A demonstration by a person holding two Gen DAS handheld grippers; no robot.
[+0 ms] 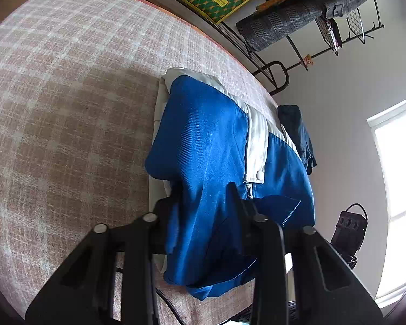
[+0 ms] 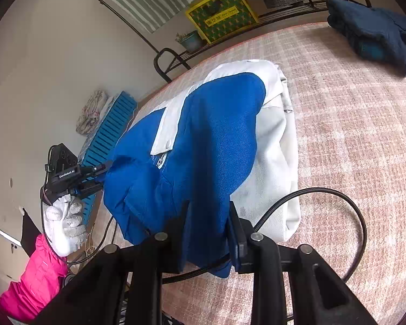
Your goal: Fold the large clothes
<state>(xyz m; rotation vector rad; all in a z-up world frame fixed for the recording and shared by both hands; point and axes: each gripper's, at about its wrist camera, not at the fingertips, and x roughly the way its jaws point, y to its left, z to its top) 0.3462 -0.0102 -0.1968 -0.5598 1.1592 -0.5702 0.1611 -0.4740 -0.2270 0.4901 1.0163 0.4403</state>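
A blue and white jacket lies bunched on the pink checked bed cover. My left gripper is shut on a blue fold at its near edge, and the cloth drapes down over the fingers. In the right wrist view the same jacket is raised at its near side, with my right gripper shut on blue cloth there. The left gripper also shows in that view at the jacket's left edge, held by a white-gloved hand with a pink sleeve.
A folded dark blue garment lies at the far right of the bed cover. A black cable loops over the cover beside the jacket. Behind stand a metal rack with a yellow-green box and a blue slatted crate.
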